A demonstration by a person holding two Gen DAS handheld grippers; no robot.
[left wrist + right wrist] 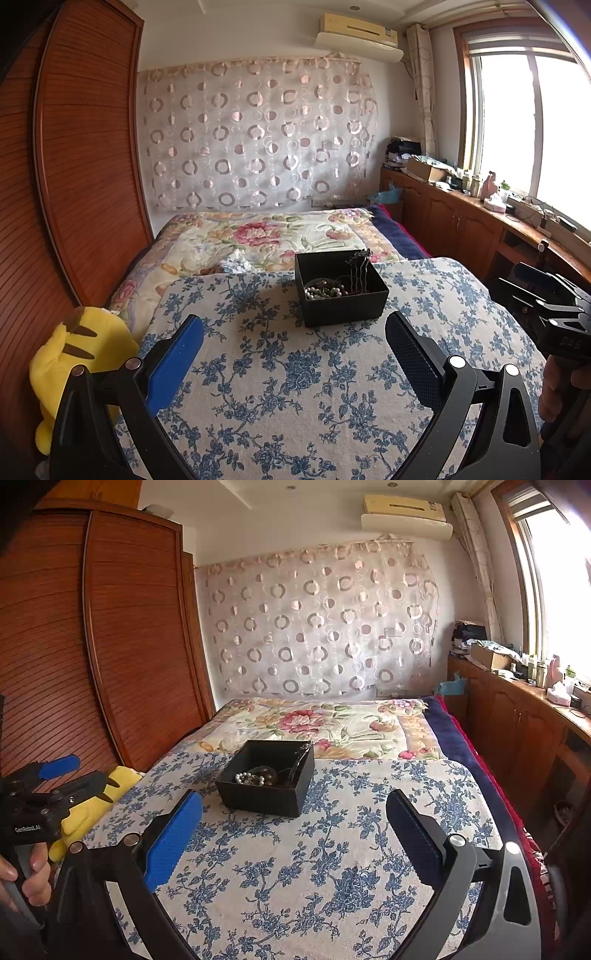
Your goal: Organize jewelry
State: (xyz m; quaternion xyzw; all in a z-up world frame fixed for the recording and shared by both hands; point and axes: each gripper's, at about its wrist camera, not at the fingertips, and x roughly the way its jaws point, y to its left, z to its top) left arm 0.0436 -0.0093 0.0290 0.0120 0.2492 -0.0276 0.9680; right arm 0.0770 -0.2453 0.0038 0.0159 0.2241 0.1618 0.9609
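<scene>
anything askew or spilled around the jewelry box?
Nothing spilled. The black box sits flat on the blue floral cloth, beads inside. One oddity: a dark hair comb stands propped against the box's far right wall, its top poking above the rim instead of lying inside.

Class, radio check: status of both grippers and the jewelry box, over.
Left gripper open, empty. Right gripper open, empty. Black box on floral cloth, beads and hair comb inside. Nothing blocking approach.

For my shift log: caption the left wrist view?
Open left gripper faces black box of jewelry on blue-floral cloth.
</scene>
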